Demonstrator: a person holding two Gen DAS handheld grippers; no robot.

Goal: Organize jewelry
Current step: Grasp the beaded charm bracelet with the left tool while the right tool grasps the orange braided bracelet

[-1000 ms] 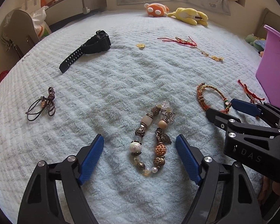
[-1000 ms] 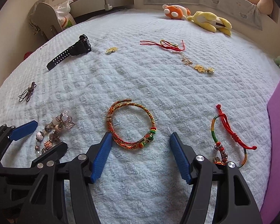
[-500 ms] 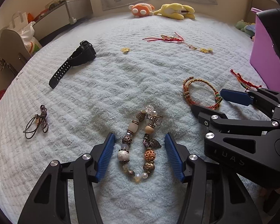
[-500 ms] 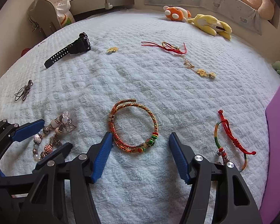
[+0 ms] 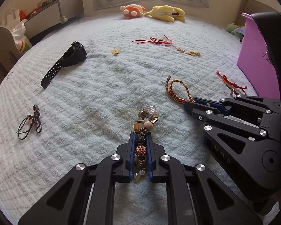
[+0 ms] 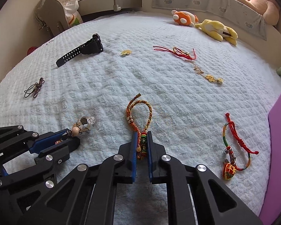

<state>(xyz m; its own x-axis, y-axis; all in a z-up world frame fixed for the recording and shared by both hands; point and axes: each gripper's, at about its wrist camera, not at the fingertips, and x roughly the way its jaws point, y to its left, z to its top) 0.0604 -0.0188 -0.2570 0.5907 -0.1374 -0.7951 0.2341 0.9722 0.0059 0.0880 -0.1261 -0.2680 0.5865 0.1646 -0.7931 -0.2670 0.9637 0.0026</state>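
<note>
My left gripper (image 5: 140, 136) is shut on a beaded charm bracelet (image 5: 146, 119) that lies on the pale blue bedspread; its beads are squeezed between the blue pads. My right gripper (image 6: 142, 136) is shut on an orange braided bracelet (image 6: 139, 110), pinching it into a narrow loop. In the left wrist view the right gripper (image 5: 192, 103) lies to the right, holding that braided bracelet (image 5: 175, 91). In the right wrist view the left gripper (image 6: 69, 136) lies at the left with the beads (image 6: 83, 123).
A black watch (image 5: 65, 63), a dark cord knot (image 5: 30, 121), a small gold charm (image 5: 115, 52), a red string bracelet (image 5: 155, 40) with a gold chain (image 5: 189, 52) and a red-green string bracelet (image 6: 234, 150) lie around. A purple box (image 5: 256, 60) stands at the right. Plush toys (image 5: 164, 13) sit at the back.
Both grippers have closed from wide open: the left onto the beaded bracelet, the right onto the braided bracelet, which is squeezed from a ring into a narrow loop.
</note>
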